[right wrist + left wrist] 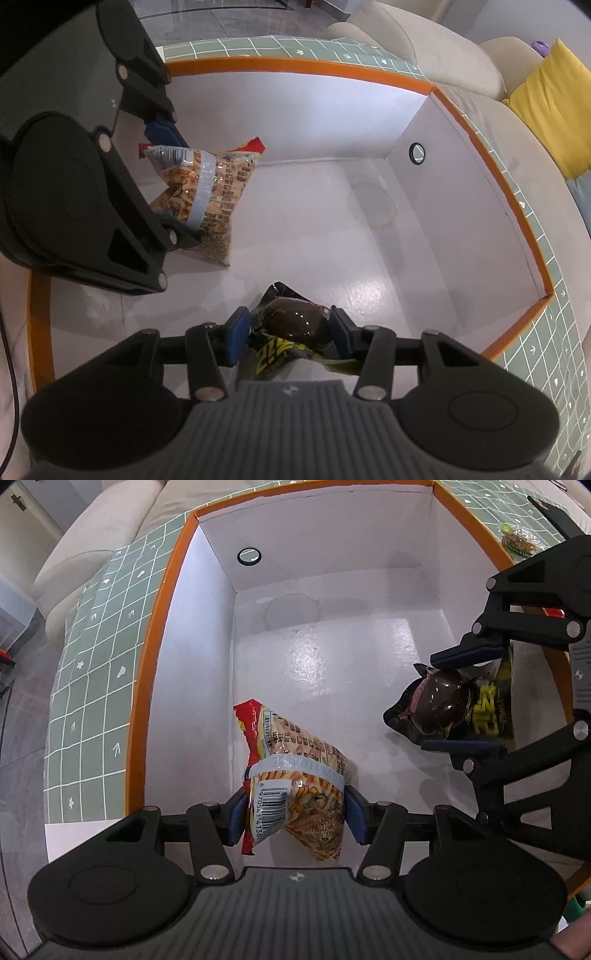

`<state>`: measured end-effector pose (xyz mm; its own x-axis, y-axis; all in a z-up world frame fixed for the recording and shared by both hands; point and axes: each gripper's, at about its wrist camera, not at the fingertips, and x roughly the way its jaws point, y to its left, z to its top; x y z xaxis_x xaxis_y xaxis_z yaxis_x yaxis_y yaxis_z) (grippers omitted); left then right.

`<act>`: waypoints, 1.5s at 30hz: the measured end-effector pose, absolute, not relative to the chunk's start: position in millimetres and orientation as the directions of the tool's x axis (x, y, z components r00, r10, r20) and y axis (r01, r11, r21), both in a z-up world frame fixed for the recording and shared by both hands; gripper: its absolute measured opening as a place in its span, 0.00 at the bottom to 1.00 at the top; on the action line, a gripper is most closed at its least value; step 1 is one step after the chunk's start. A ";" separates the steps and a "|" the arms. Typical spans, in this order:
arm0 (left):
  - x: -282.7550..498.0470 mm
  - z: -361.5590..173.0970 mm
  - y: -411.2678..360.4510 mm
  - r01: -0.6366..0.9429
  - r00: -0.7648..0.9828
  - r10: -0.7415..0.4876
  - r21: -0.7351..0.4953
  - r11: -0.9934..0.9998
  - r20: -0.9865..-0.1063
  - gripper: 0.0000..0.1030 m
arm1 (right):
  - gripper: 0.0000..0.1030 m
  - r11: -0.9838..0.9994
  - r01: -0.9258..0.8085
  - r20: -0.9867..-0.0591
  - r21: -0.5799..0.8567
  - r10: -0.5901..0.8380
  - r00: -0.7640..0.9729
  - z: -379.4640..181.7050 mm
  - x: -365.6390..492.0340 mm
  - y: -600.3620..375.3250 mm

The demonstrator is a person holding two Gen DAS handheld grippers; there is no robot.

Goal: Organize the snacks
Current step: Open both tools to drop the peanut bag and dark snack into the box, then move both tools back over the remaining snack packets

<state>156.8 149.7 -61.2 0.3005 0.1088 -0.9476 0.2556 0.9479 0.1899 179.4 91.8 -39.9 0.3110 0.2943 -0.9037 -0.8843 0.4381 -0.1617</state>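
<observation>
A red-edged packet of stick snacks (295, 775), banded with pale tape, sits low in the white box (332, 657) near its left wall, its far end on the floor; the left gripper (295, 812) has its blue pads against both sides of it. A dark packet with yellow lettering (291, 328) lies near the box's other side, pinched between the right gripper's (288, 334) pads. The box has an orange rim (295, 68) and stands on a green gridded cloth (92, 657); a beige sofa (424, 48) and yellow cushion (554, 103) lie beyond
</observation>
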 end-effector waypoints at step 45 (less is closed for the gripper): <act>76.8 29.5 30.5 0.291 0.667 -0.198 0.007 0.957 -0.718 0.77 | 0.90 0.913 -0.407 -0.704 -0.041 0.262 0.660 48.1 102.9 -126.0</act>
<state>76.8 30.5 29.5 0.6669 -0.1978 -0.7184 0.2910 0.9567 0.0067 102.9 -126.0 48.1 0.6598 0.2622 -0.7042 -0.4066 0.9127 -0.0412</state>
